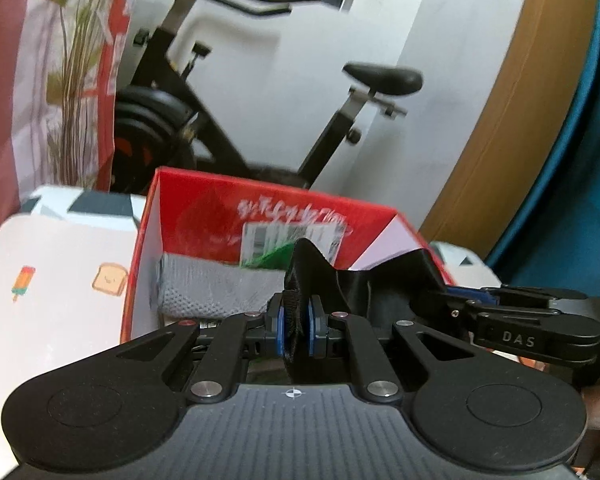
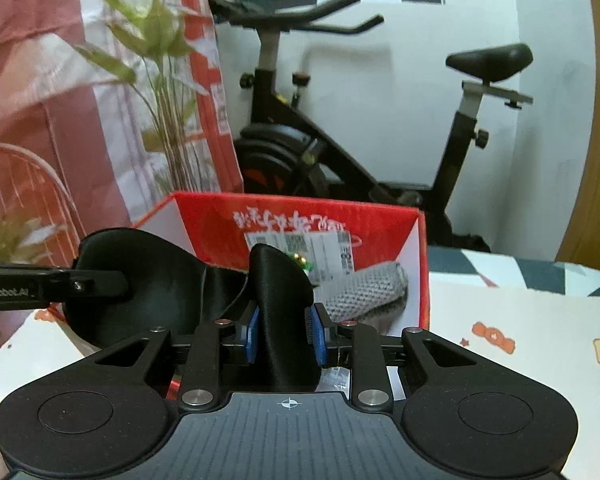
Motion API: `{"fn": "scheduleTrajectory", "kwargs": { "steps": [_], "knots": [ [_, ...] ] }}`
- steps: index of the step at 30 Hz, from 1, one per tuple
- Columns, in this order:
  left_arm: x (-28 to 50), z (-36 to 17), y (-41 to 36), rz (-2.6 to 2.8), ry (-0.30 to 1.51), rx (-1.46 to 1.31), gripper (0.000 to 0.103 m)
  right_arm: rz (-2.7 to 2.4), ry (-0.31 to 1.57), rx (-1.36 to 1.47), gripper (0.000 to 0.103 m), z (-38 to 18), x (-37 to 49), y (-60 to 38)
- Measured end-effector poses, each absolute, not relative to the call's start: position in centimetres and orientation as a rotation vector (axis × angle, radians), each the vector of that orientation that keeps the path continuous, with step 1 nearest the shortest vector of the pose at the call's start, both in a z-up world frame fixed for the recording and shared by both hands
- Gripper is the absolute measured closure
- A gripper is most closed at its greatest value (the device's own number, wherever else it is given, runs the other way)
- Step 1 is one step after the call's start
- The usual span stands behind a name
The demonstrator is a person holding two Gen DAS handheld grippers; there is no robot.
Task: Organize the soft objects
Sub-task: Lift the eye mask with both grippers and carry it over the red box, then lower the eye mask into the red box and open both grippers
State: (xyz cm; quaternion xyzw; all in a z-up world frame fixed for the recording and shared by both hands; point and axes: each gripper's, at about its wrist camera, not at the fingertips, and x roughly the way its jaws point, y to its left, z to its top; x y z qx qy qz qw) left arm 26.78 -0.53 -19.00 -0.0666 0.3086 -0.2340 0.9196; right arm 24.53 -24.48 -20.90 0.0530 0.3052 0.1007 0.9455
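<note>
Both tools are holding the same thing: a black satin eye mask [image 2: 172,280], stretched between them just in front of the open red box [image 2: 300,216]. The left tool [image 1: 296,330] has its blue pads closed tight on the mask's woven strap, pinched into a narrow fold. The right tool [image 2: 284,334] is closed around one padded lobe of the mask, its pads a little further apart because the lobe is thick. Held from two ends like this, the limp mask stays spread instead of crumpling, which I think makes it easier to lower flat into the box.

The box sits on a bed [image 2: 520,320] covered by a white sheet printed with toast and ice lollies, near the bed's far edge. A grey knitted cloth [image 1: 212,284], rolled or folded, already lies inside against the left wall as the left camera sees it, so the soft items seem to be gathering there. A label is stuck on the box's inner back wall.

The mask hangs at about the box's near rim, not yet inside. My guess is that the free space beside the grey cloth is where it will go.

Behind the bed stand an exercise bike [image 1: 260,92] and a leafy plant [image 2: 156,60].
</note>
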Motion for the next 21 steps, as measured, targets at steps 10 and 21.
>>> {"fn": "scheduleTrajectory", "kwargs": {
  "steps": [10,21],
  "knots": [
    [30.3,-21.2,-1.6,-0.462,0.792,-0.058,0.091,0.197,0.736,0.117,0.079,-23.7,26.2,-23.9],
    [31.0,-22.2,-1.5,-0.432,0.845,-0.042,0.075,0.176,0.769,0.151,0.078,-24.3,26.7,-24.7]
  ]
}}
